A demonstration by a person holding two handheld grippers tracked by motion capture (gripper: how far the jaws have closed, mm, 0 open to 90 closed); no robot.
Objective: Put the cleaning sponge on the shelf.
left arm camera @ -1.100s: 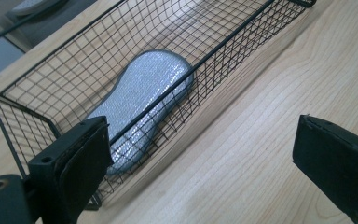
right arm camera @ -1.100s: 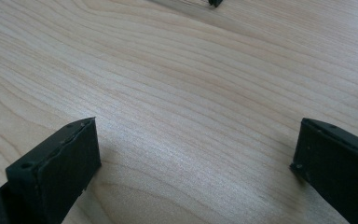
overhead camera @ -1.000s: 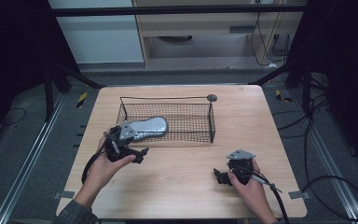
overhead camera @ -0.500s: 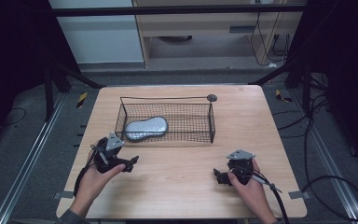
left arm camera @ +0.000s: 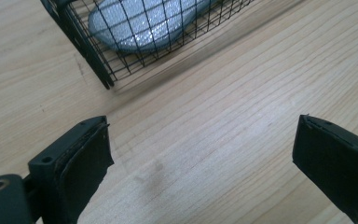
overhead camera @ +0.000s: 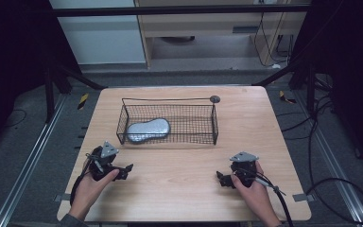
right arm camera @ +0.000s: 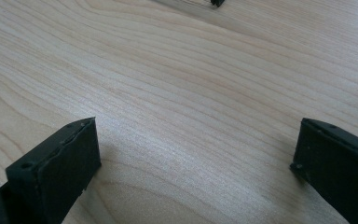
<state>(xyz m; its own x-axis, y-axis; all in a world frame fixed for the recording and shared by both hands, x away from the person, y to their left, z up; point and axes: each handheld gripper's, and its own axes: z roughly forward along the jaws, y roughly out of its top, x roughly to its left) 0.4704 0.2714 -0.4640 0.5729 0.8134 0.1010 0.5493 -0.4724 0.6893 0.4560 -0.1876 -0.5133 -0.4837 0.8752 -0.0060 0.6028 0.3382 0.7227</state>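
Note:
A silvery, glittery oblong pouch (overhead camera: 147,130) lies in the left half of a black wire basket (overhead camera: 203,122) at the middle of the wooden table. My left gripper (overhead camera: 126,170) rests low at the front left, in front of the basket's left corner, open with nothing between its jaws. In the left gripper view the pouch (left arm camera: 144,21) shows through the basket mesh (left arm camera: 86,49) beyond the gripper (left arm camera: 200,158). My right gripper (overhead camera: 221,178) sits at the front right, open over bare wood; the right gripper view shows the gripper (right arm camera: 196,163) with wide-set jaws and nothing between them.
A small dark round knob (overhead camera: 214,99) stands at the basket's far right corner. The table (overhead camera: 274,127) ends close behind both hands. Cables trail off the right gripper to the floor at the right. Metal frame rails run along both sides.
My left gripper has drawn back from the basket's left side toward the front left of the table and come down lower. The pouch stays in the basket. The right gripper has not moved.

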